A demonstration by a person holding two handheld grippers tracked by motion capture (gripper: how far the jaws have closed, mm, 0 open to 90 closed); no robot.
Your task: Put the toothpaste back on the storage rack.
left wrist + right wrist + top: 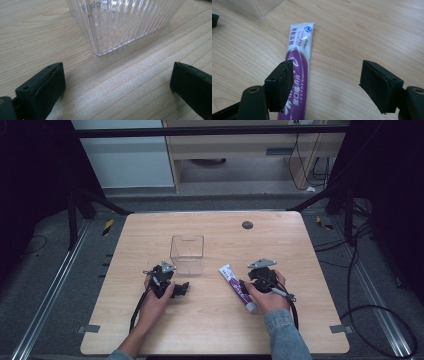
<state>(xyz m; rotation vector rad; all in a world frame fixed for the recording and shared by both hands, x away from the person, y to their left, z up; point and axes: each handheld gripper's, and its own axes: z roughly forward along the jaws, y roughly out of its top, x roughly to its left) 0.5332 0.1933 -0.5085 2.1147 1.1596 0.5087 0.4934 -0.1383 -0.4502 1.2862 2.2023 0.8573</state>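
A purple and white toothpaste tube (234,284) lies flat on the wooden table (210,330), cap end toward the person. In the right gripper view the tube (299,47) runs under the left jaw of my right gripper (325,75), whose jaws stand apart over bare wood with nothing pressed between them. In the high view my right gripper (243,286) sits just right of the tube. A clear ribbed container (187,254) stands upright mid-table. My left gripper (182,289) rests just in front of it, jaws wide. The container's corner (120,22) stands ahead of my left gripper (117,77).
A small dark round spot (247,225) marks the far side of the table. The container's corner (257,7) and a bit of the other gripper (214,20) show at the top left of the right gripper view. Cables trail over the floor at the right (370,310).
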